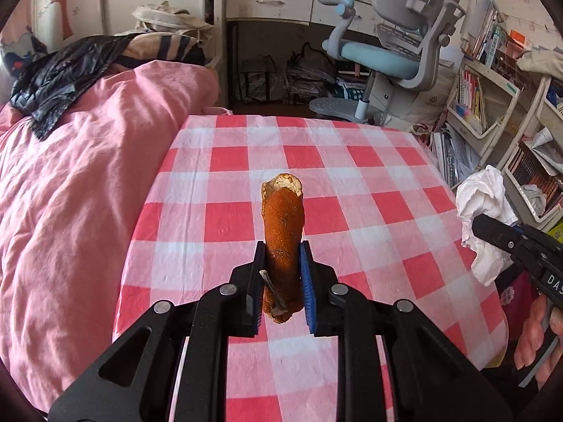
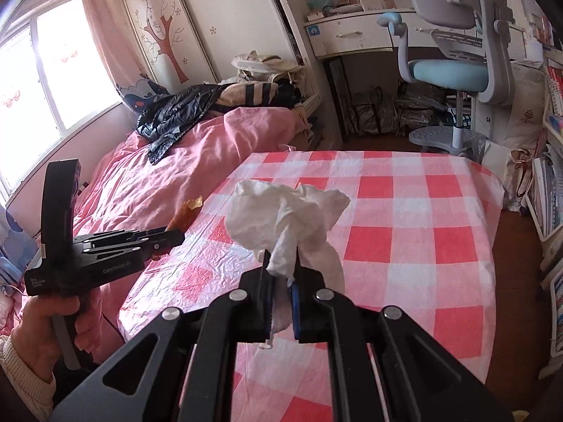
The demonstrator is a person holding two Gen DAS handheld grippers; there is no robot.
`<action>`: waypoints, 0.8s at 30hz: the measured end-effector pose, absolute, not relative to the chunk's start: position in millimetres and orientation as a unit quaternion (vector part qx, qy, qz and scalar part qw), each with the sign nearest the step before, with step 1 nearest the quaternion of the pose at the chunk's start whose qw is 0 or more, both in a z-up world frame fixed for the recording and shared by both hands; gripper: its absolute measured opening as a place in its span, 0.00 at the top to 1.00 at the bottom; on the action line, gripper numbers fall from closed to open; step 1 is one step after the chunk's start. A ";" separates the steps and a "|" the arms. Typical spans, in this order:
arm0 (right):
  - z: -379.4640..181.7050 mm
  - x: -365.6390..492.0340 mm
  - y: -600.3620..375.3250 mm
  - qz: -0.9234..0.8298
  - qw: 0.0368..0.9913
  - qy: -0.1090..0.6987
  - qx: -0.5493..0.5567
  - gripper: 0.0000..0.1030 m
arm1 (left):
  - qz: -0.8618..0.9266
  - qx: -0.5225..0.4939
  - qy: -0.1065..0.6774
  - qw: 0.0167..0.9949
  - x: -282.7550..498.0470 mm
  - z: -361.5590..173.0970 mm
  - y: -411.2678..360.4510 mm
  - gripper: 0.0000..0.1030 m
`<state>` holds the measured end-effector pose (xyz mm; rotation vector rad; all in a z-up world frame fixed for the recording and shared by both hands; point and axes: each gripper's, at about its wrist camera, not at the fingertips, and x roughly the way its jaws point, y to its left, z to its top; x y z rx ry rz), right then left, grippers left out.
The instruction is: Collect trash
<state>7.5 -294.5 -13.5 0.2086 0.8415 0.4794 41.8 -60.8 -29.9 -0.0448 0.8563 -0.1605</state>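
My left gripper [image 1: 282,251] is shut on a curled strip of orange peel [image 1: 283,225], which sticks up between the pads above the red-and-white checked table [image 1: 352,183]. My right gripper [image 2: 280,258] is shut on a crumpled white tissue [image 2: 281,211], held above the same table [image 2: 404,211]. In the right wrist view the left gripper [image 2: 177,237] is at the left with the orange peel [image 2: 184,212] at its tip and a hand [image 2: 42,330] on its grip. The left wrist view shows the tissue [image 1: 484,211] and the right gripper [image 1: 475,223] at the right edge.
A bed with a pink quilt [image 1: 70,193] lies left of the table, with a black plastic bag [image 1: 52,77] at its far end. A grey-and-blue desk chair [image 1: 397,52] and a white desk [image 1: 281,0] stand beyond. Bookshelves [image 1: 492,81] line the right side.
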 end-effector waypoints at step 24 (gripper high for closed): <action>7.7 -26.9 -285.0 0.217 0.917 0.332 0.034 0.90 | -0.054 -0.019 0.332 0.942 12.6 2.3 -64.3 0.83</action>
